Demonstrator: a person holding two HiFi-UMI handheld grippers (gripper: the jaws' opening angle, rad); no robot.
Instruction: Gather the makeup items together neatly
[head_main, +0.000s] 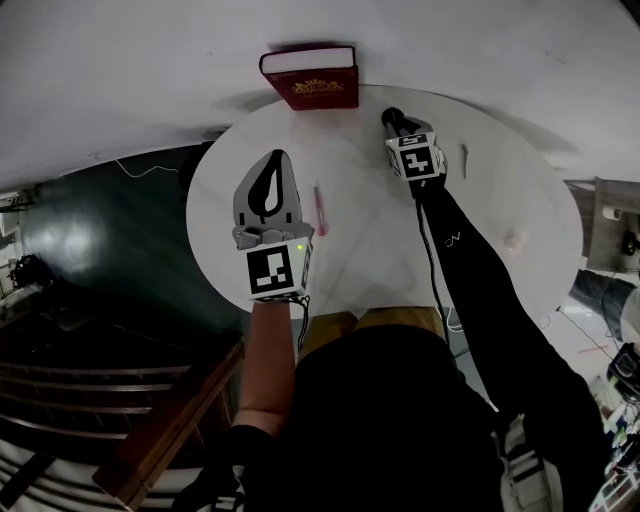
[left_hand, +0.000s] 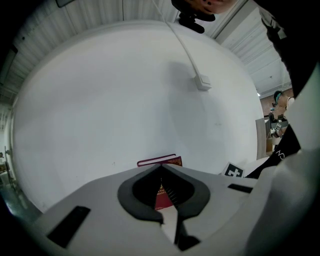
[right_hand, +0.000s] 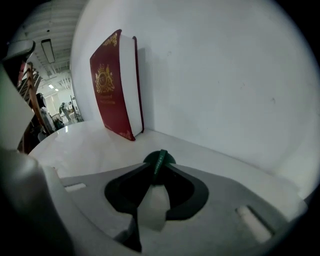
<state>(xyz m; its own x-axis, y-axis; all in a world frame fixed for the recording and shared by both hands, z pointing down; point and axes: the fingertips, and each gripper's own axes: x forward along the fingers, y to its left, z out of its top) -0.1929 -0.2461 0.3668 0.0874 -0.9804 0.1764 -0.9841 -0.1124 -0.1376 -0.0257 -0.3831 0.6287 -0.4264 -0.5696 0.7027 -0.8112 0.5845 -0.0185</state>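
My right gripper (head_main: 392, 117) (right_hand: 159, 161) is shut on a thin dark green makeup item (right_hand: 160, 155), pinched edge-on at its tips just above the far part of the round white table (head_main: 500, 200). My left gripper (head_main: 279, 156) (left_hand: 161, 169) hovers over the table's left half with its jaws together and nothing held. A slim pink stick (head_main: 320, 211) lies on the table right of the left gripper. On the table to the right of the right gripper is a small grey stick (head_main: 463, 160). A pale pink item (head_main: 516, 240) sits near the right rim.
A red book (head_main: 312, 78) (right_hand: 112, 85) (left_hand: 167, 161) stands at the table's far edge against the white wall. A cable with a small box (left_hand: 202, 82) hangs on that wall. Dark floor and wooden furniture (head_main: 150, 440) lie beyond the table's left rim.
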